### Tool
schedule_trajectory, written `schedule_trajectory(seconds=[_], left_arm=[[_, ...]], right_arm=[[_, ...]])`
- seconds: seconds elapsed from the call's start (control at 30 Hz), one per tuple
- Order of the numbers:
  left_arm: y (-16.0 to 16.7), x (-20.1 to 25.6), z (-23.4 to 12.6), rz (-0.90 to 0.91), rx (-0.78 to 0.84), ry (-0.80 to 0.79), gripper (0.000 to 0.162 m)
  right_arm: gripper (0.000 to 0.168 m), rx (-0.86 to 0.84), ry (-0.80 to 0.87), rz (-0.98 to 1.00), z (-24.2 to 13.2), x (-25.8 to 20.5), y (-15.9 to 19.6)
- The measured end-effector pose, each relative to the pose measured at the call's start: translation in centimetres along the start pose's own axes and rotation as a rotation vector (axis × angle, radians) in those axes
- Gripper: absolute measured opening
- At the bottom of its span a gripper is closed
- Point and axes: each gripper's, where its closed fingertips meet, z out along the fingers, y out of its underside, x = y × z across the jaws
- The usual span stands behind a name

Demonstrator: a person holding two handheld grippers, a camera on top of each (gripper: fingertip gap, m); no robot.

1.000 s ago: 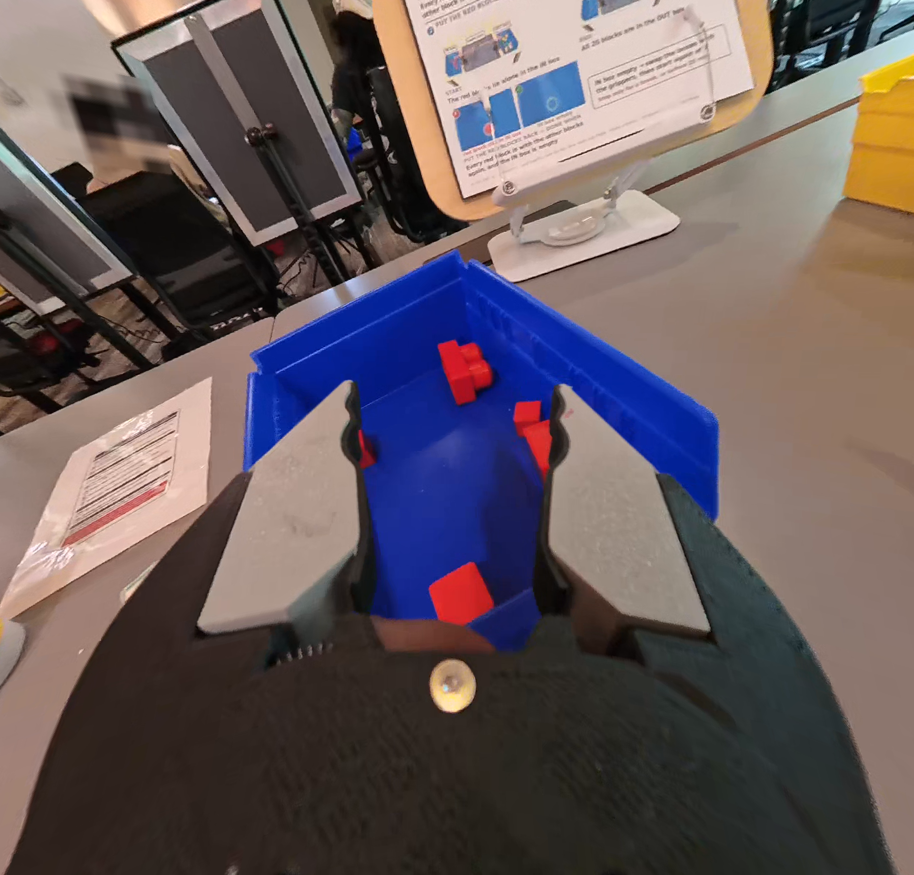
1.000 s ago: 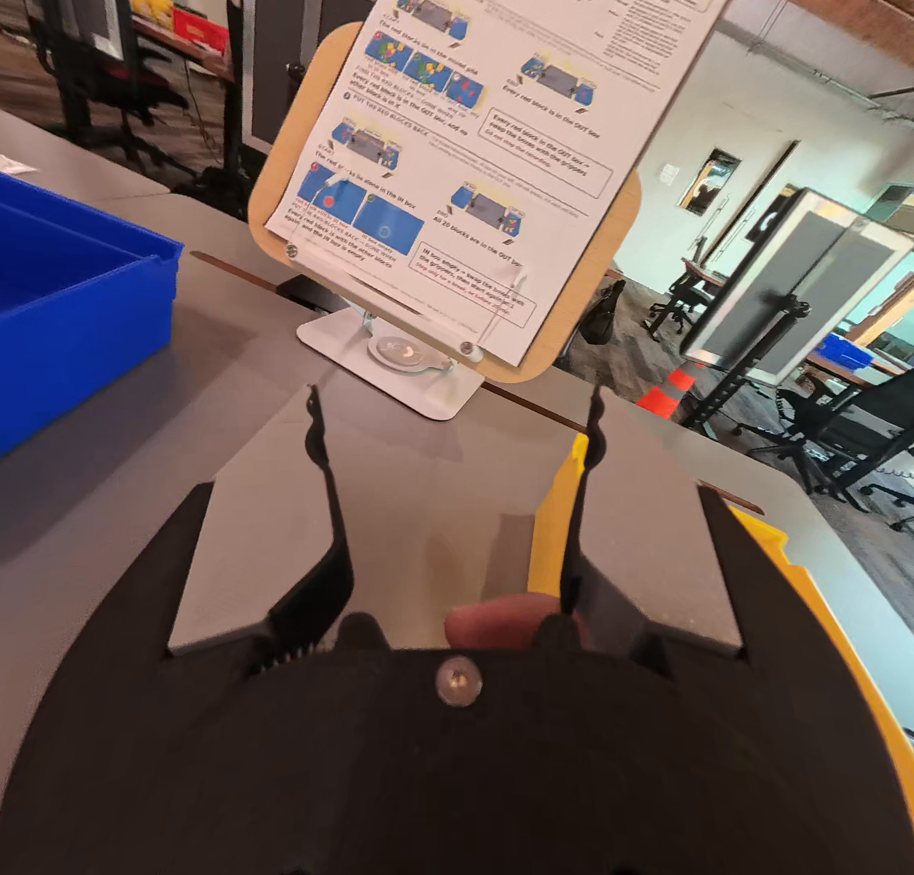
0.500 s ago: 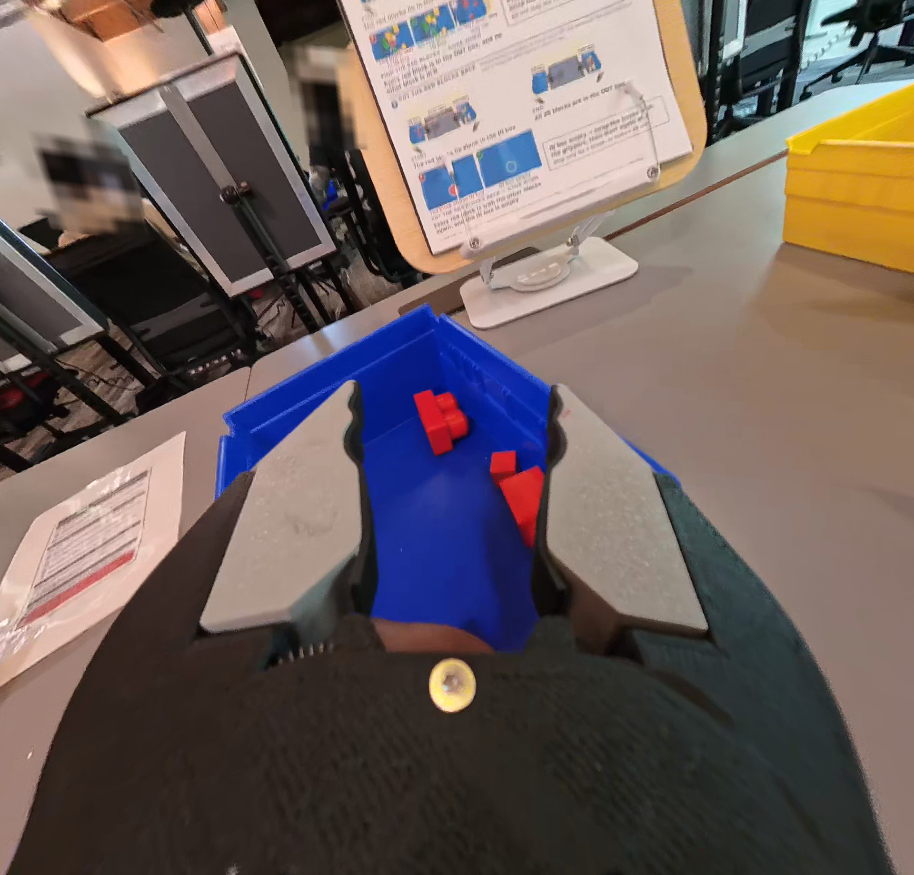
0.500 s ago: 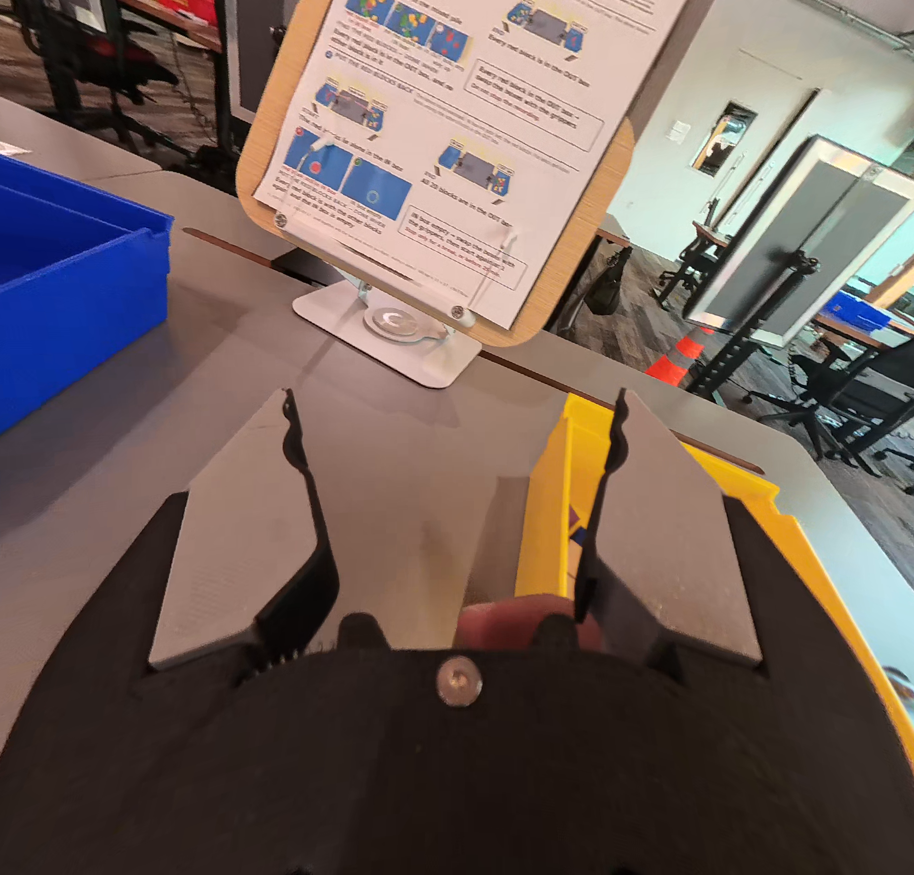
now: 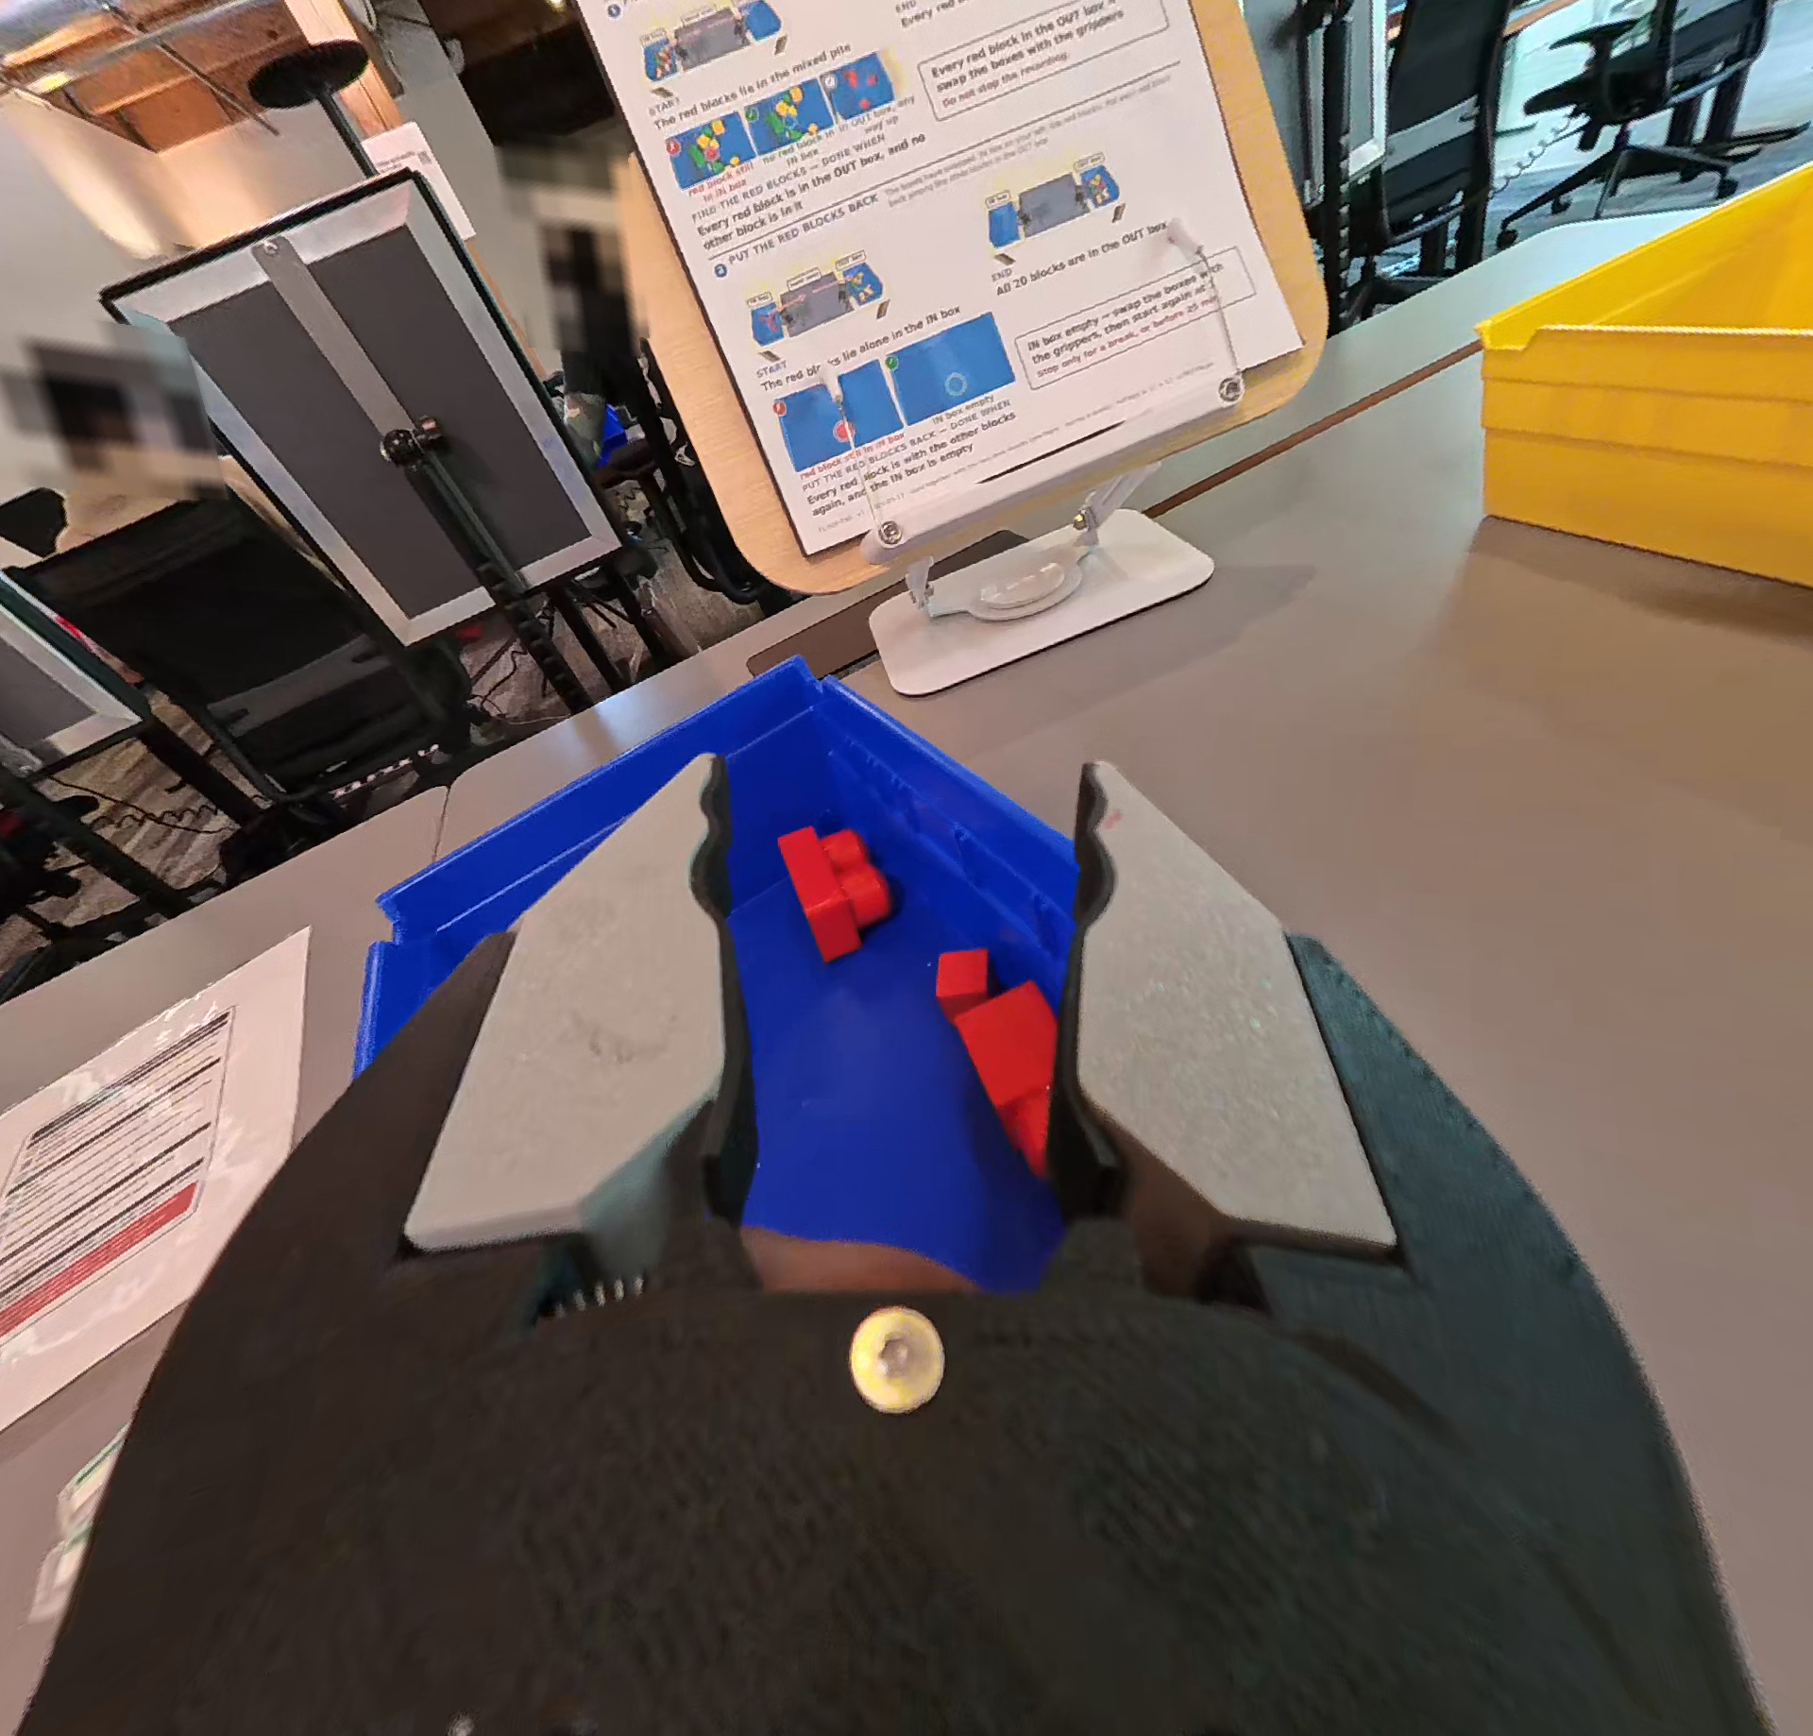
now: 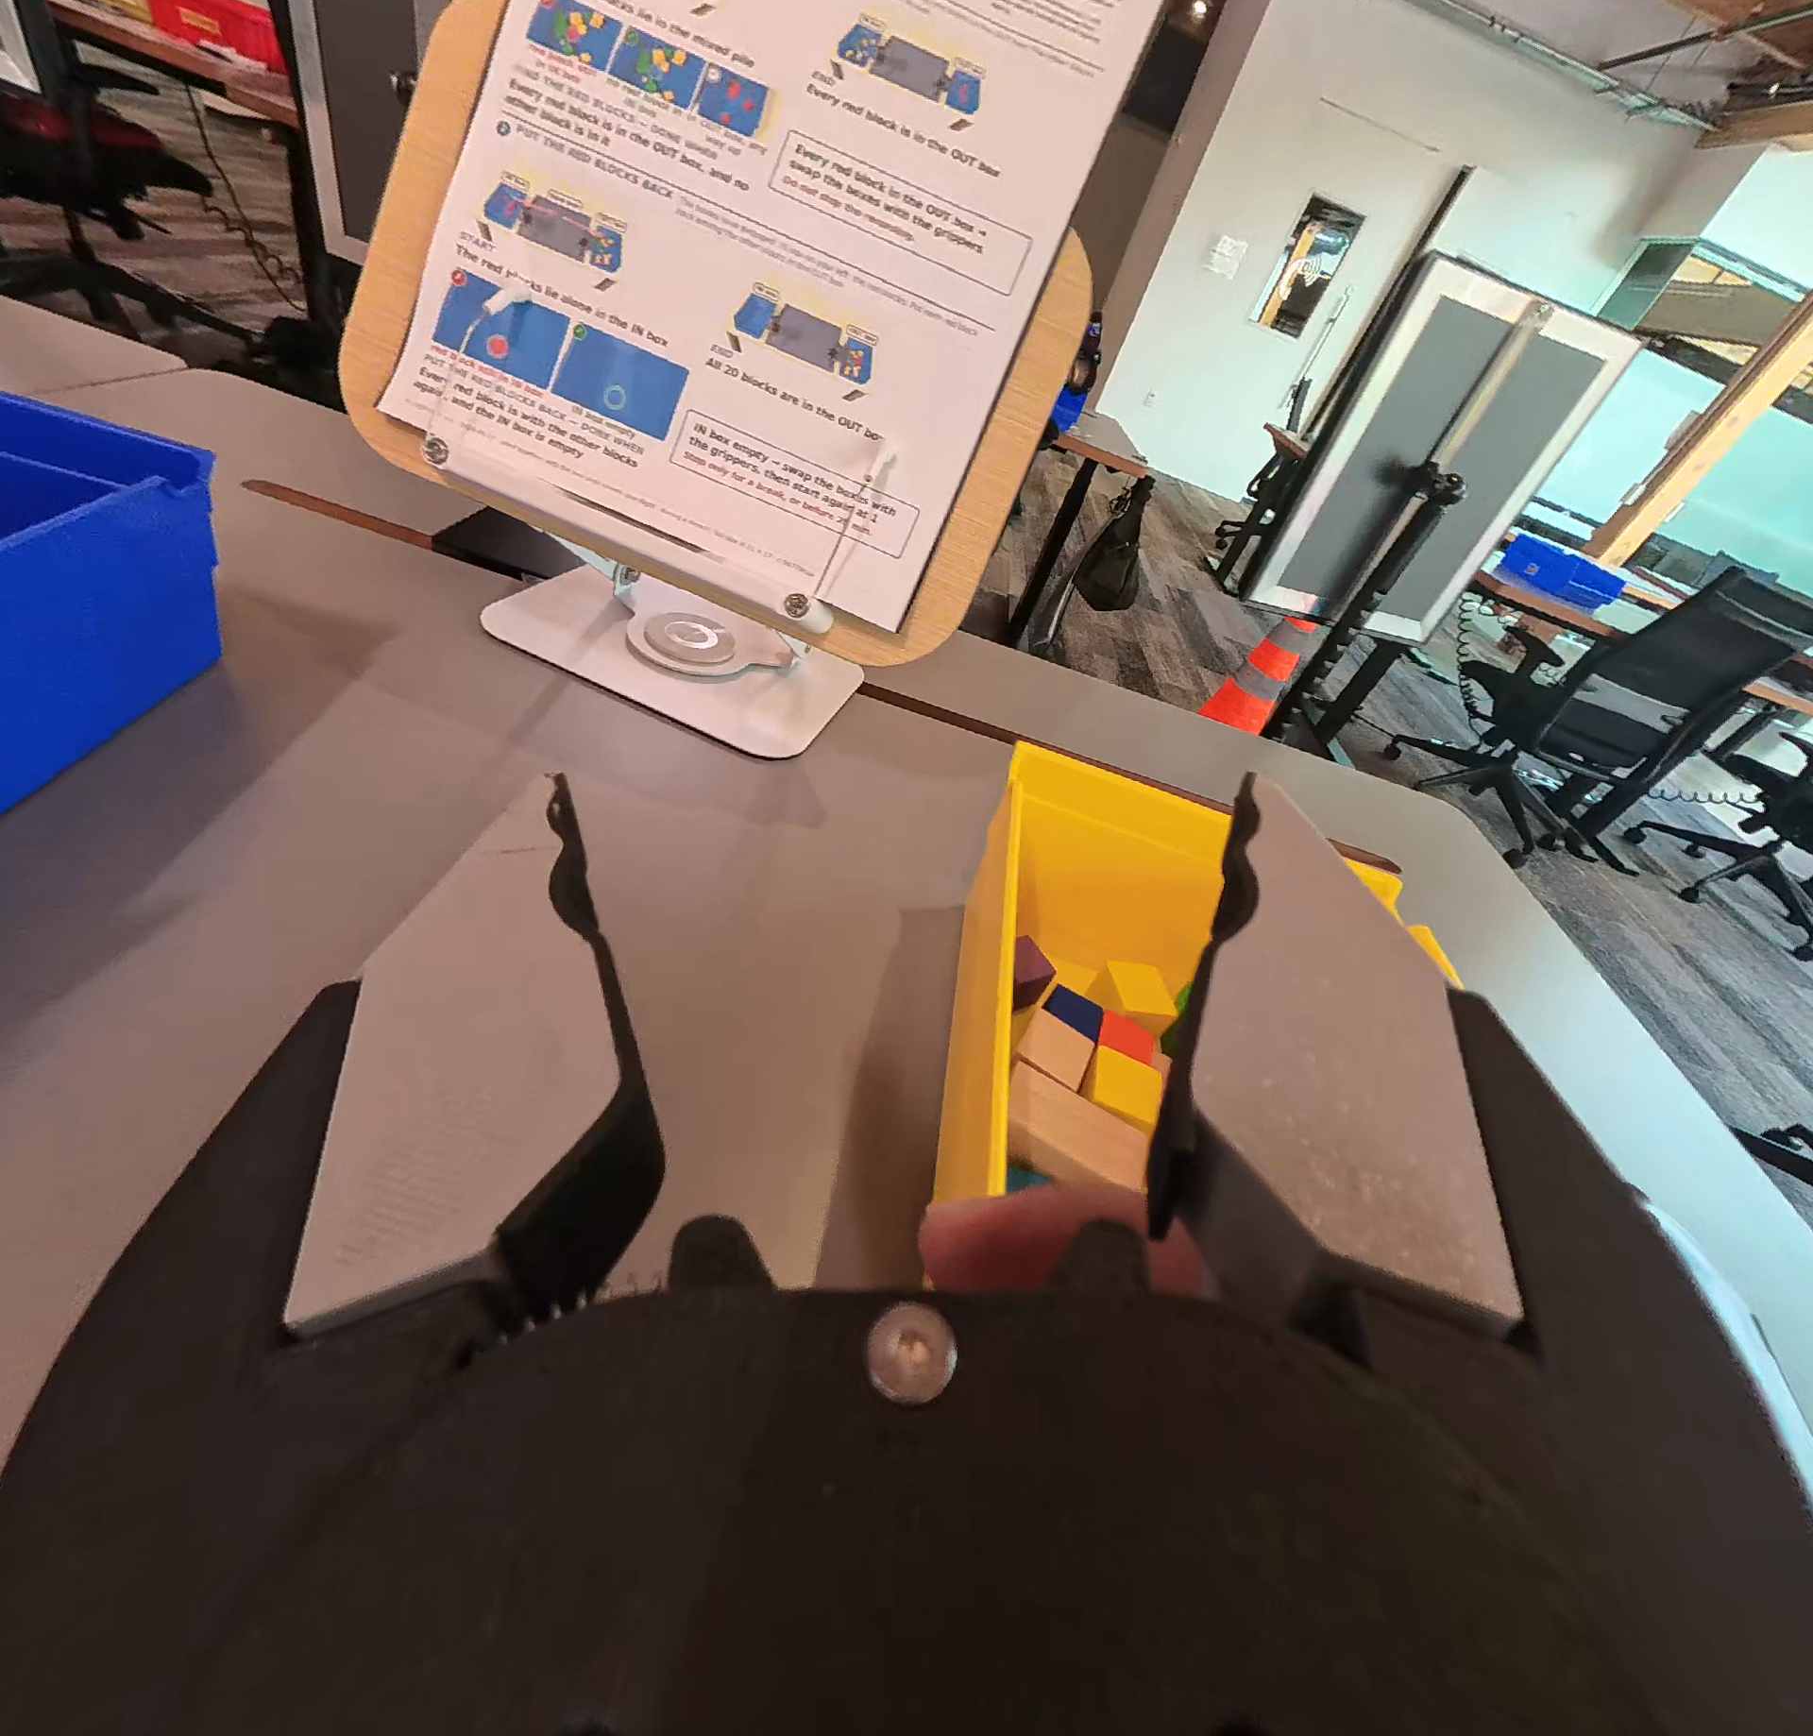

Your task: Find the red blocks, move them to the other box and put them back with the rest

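Observation:
In the left wrist view a blue box (image 5: 589,811) sits on the grey table and holds only red blocks: a studded red block (image 5: 834,889) near its far wall and other red blocks (image 5: 1001,1027) by its right wall. My left gripper (image 5: 895,786) is open and empty above the box. In the right wrist view a yellow box (image 6: 1109,855) holds several mixed blocks (image 6: 1089,1071): yellow, wooden, blue, purple, orange. My right gripper (image 6: 898,791) is open and empty, its right finger over the yellow box. The blue box (image 6: 108,600) shows at the left, and the yellow box (image 5: 1658,433) at the far right of the left wrist view.
An instruction sheet on a wooden board with a white stand (image 5: 1040,600) stands at the table's back edge between the boxes; it also shows in the right wrist view (image 6: 677,659). A bagged paper (image 5: 118,1130) lies left of the blue box. Chairs and panels stand beyond the table.
My left gripper has risen and pulled back from the blue box, still open. My right gripper has moved over the yellow box, so the blocks inside have come into view.

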Motion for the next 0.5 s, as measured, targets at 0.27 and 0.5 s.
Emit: schedule_trajectory(seconds=[0.27, 0.5], left_arm=[[1.4, -1.8, -2.2, -0.013, -0.050, -0.078, 0.070], [3.2, -3.0, -3.1, -0.033, -0.123, -0.098, 0.071]], right_arm=[[0.129, 0.005, -0.116, -0.020, 2.0, -3.7, -0.5], [0.131, -0.031, -0.306, -0.032, 2.9, -8.8, 0.2]])
